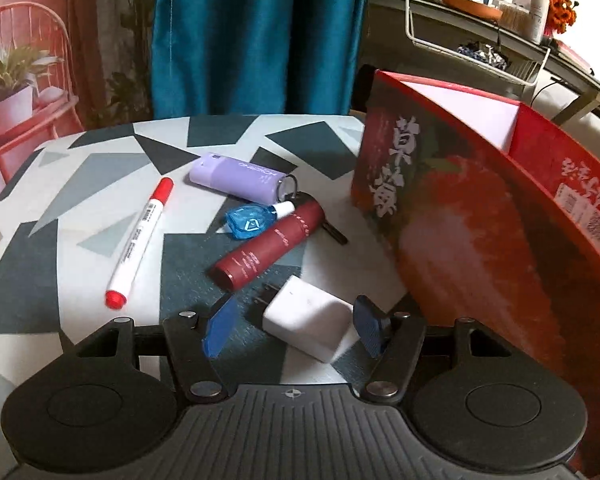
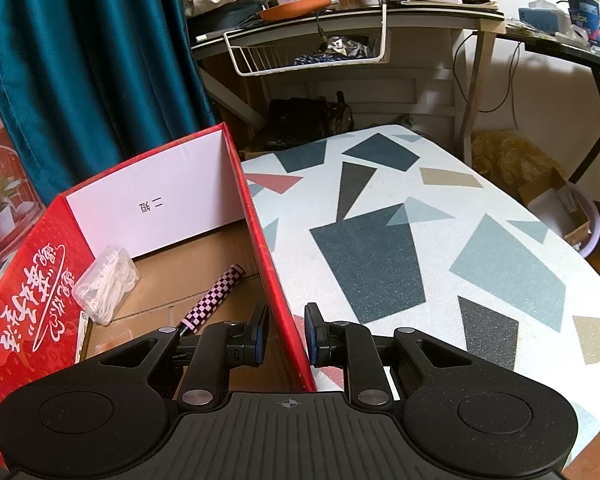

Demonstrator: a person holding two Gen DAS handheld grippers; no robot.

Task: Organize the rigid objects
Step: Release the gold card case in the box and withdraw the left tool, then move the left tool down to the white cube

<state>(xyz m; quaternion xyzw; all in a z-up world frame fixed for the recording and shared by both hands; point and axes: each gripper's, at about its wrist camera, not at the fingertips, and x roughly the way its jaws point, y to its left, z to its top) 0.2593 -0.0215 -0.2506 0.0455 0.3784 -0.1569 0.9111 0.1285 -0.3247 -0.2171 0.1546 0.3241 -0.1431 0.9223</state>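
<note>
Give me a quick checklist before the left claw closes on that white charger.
1. White charger lies between the left claw pads: ok.
2. Pads pressing on it: not ok, gaps show on both sides.
3. Maroon tube outside the pads: ok.
4. Right claw clamped on the red box wall: ok.
5. Room on the box floor beside the checkered pen and clear case: ok.
6. Charger prongs clear of the pads: cannot tell.

White charger (image 1: 306,322); maroon tube (image 1: 270,246); lilac case (image 1: 236,176); red box (image 2: 272,256); checkered pink-black pen (image 2: 214,298); geometric-patterned tablecloth (image 2: 440,240).
</note>
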